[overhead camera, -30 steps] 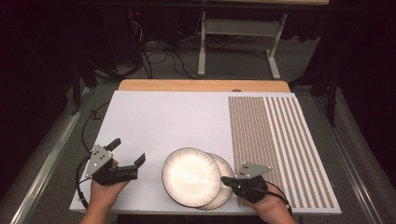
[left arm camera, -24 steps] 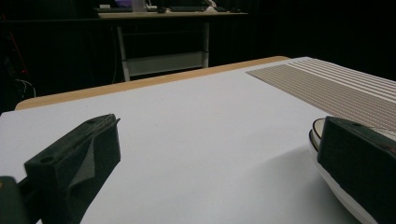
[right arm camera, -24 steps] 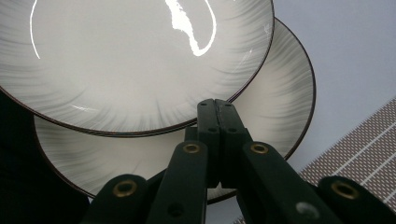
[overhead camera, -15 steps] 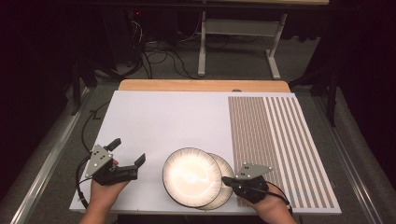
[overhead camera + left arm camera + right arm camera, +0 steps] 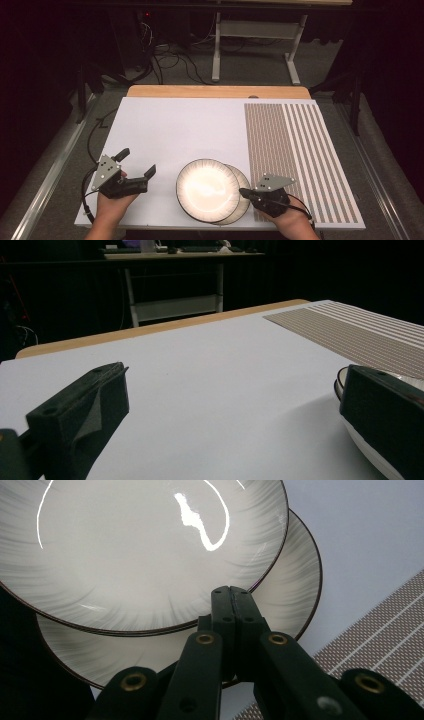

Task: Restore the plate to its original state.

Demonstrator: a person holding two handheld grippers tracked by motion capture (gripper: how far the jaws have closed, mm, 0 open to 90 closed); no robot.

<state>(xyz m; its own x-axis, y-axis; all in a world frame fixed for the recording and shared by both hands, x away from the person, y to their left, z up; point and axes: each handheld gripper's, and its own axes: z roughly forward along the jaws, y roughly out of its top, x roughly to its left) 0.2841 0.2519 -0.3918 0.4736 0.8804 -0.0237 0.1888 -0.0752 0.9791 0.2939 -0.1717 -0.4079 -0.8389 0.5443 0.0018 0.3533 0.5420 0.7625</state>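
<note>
White board covers the counter [image 5: 175, 130], with a striped mat [image 5: 295, 150] along its right side. Two plates [image 5: 207, 190] lie stacked off-centre near the front edge. The right gripper [image 5: 246, 192], jaws pressed together, pinches the lower plate's [image 5: 295, 595] rim. The left gripper [image 5: 136, 165] hovers beside them, jaws spread.

I see 2 glossy white plates with dark rims: the upper plate [image 5: 207, 189] overlaps the lower plate [image 5: 242, 199], apparently lying flat.
</note>
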